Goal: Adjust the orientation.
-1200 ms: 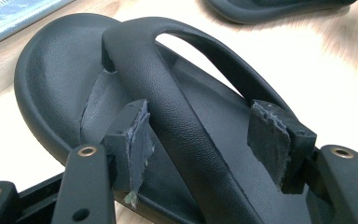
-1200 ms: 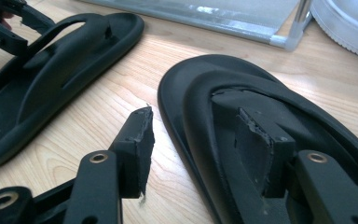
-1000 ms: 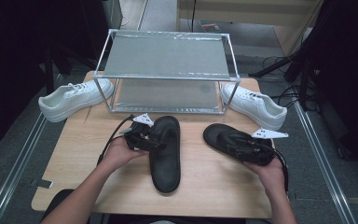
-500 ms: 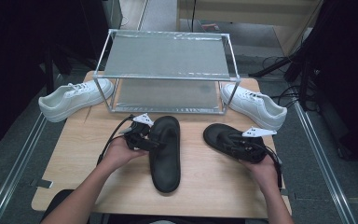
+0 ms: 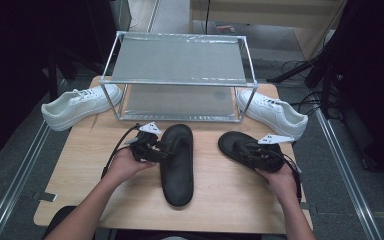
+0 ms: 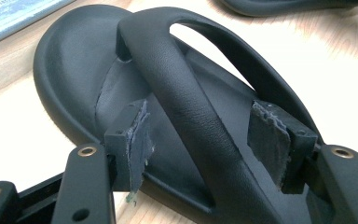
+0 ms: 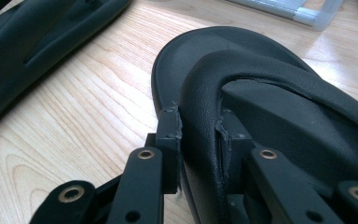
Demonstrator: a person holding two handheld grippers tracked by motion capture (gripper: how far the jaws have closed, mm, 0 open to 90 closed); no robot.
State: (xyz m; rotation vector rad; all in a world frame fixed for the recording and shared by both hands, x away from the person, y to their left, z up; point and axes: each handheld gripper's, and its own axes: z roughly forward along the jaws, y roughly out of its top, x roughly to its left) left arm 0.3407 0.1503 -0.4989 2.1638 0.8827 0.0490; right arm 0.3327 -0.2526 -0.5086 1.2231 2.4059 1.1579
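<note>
High view: your left gripper (image 5: 155, 150) sits at the left sandal (image 5: 176, 162) mid-table; your right gripper (image 5: 260, 152) is on the right sandal (image 5: 245, 150), near the white sneaker (image 5: 272, 112) and the metal rack (image 5: 180, 75).
Left gripper view: your jaws stand wide either side of the left sandal's strap (image 6: 191, 107), with the pads (image 6: 137, 140) off it, so nothing's grabbed.
Right gripper view: your jaws have just been closing, and they're now pinching the right sandal's strap (image 7: 203, 112) on the wooden table (image 7: 74, 116).

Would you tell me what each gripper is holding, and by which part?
The right gripper is clamped on the right sandal's strap. The left gripper straddles the left sandal's strap, pads apart, holding nothing.
</note>
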